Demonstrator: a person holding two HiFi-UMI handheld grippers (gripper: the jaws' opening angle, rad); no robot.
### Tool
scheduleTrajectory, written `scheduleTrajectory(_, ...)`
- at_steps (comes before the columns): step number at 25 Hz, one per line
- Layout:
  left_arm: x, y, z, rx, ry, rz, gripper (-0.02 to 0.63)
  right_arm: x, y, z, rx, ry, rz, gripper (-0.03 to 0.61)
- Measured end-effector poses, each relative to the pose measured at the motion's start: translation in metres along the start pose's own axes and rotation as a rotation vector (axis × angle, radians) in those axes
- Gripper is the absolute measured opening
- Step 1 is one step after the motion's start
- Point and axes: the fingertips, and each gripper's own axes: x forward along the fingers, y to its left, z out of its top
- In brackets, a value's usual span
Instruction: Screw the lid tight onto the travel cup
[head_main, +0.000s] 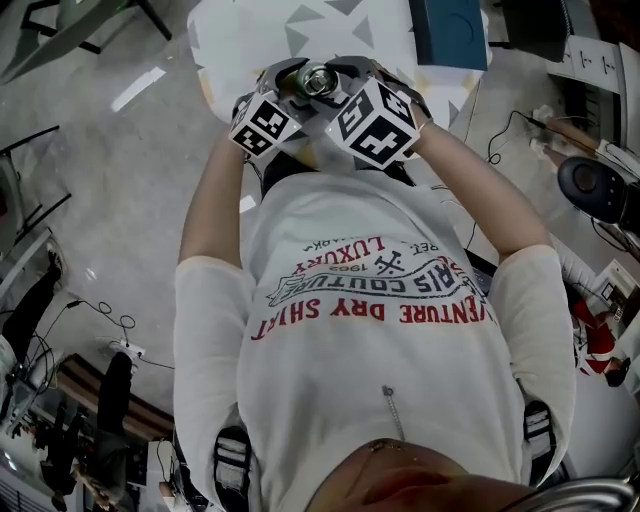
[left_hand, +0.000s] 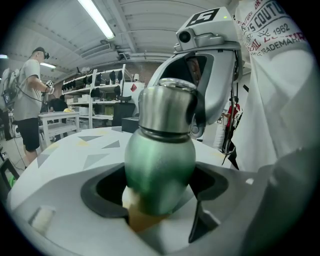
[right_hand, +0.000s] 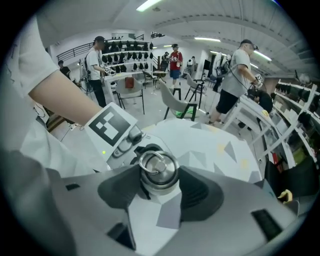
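Observation:
The green travel cup (left_hand: 159, 170) stands upright between the dark pads of my left gripper (left_hand: 159, 197), which is shut on its body. Its steel lid (left_hand: 167, 107) sits on the cup's neck. In the right gripper view the lid (right_hand: 158, 170) shows from above, with a ring handle on top, and my right gripper (right_hand: 158, 184) is shut on its sides. In the head view both grippers meet close in front of the person's chest above the table's near edge: left gripper (head_main: 288, 90), right gripper (head_main: 350, 85), the lid (head_main: 320, 80) between them. The cup's base is hidden.
A white table (head_main: 260, 35) with grey triangles lies under the grippers, with a blue box (head_main: 450, 30) at its far right. Cables and a stand (head_main: 590, 185) are on the floor at right. Several people (right_hand: 235, 80), chairs (right_hand: 177, 102) and shelves stand further off.

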Motion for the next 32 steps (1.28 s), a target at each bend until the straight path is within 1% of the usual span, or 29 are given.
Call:
scheduleTrajectory(2, 0.0, 0.0, 0.0, 0.002, -0.003, 0.002, 0.383, 0.0, 0.003, -0.003, -0.051, 0.001, 0.031, 0.249)
scheduleTrajectory(3, 0.0, 0.0, 0.0, 0.001, -0.004, 0.004, 0.383, 0.0, 0.006, -0.005, -0.096, 0.001, 0.053, 0.265)
scheduleTrajectory(4, 0.0, 0.0, 0.0, 0.0, -0.003, 0.004, 0.383, 0.0, 0.008, -0.007, -0.147, -0.005, 0.075, 0.299)
scheduleTrajectory(5, 0.001, -0.001, -0.001, -0.003, -0.001, 0.003, 0.383, -0.002, 0.01, -0.008, -0.198, -0.01, 0.095, 0.304)
scheduleTrajectory(9, 0.001, 0.0, -0.002, -0.005, 0.003, 0.001, 0.383, -0.009, 0.01, -0.009, -0.383, 0.004, 0.18, 0.304)
scheduleTrajectory(14, 0.001, 0.0, 0.0, -0.003, 0.01, 0.003, 0.383, -0.01, 0.003, -0.001, -0.605, 0.014, 0.257, 0.304)
scheduleTrajectory(17, 0.001, -0.001, 0.0, -0.006, 0.009, 0.004, 0.383, -0.011, 0.004, 0.002, -0.717, 0.011, 0.342, 0.304)
scheduleTrajectory(19, 0.001, -0.001, 0.0, -0.007, 0.009, 0.005, 0.383, -0.013, 0.007, 0.002, -0.774, 0.014, 0.402, 0.302)
scheduleTrajectory(21, 0.002, -0.001, 0.0, -0.005, 0.01, 0.004, 0.383, -0.014, 0.008, -0.001, -0.809, 0.028, 0.452, 0.3)
scheduleTrajectory(22, 0.002, -0.002, 0.001, -0.005, 0.01, 0.003, 0.383, -0.015, 0.009, -0.002, -0.818, 0.035, 0.474, 0.288)
scheduleTrajectory(24, 0.002, -0.003, 0.001, -0.006, 0.011, 0.001, 0.383, -0.016, 0.012, -0.004, -0.824, 0.042, 0.511, 0.236)
scheduleTrajectory(25, 0.001, -0.003, 0.001, -0.006, 0.011, 0.001, 0.383, -0.015, 0.013, -0.004, -0.822, 0.038, 0.523, 0.235)
scheduleTrajectory(28, 0.001, -0.003, 0.0, -0.002, 0.01, 0.0, 0.383, -0.014, 0.015, -0.004, -0.806, 0.026, 0.529, 0.235)
scheduleTrajectory(32, 0.001, -0.003, 0.0, 0.001, 0.01, -0.002, 0.383, -0.013, 0.014, -0.003, -0.771, 0.015, 0.492, 0.235)
